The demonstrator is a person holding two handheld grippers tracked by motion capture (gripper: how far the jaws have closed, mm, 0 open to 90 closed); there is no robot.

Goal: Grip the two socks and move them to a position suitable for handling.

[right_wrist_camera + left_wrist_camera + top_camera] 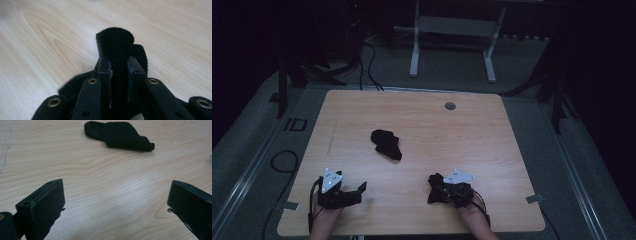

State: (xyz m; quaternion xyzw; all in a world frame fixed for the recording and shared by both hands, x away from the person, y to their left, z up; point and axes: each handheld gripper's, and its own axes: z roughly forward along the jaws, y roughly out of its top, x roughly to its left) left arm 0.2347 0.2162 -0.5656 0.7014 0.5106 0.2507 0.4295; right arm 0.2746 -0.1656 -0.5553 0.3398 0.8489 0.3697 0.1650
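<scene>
On the light wooden tabletop [422,115] with rounded corners, the right gripper [443,191] sat close to the near edge, right of the middle, its black jaws pinched on a bunched piece of black knitted cloth [435,187]. In the right gripper view, the right gripper [119,72] had its two fingertips pressed against a ribbed fold of that black knitted cloth [115,43], which stood up between them and rose past their tips, while more of the fabric spread out below the jaws onto the wood. The left gripper [354,192] rested near the near-left corner of the tabletop, with its jaws spread wide and nothing between them; in the left gripper view only bare wood grain lay in the gap. A second piece of black knitted cloth, folded and flat [387,144], lay well apart from both grippers, near the middle of the tabletop. The left gripper view showed that same folded piece [120,136] lying ahead of the open jaws, touching neither. A small round grey grommet [450,106] was set into the tabletop near its far edge.
</scene>
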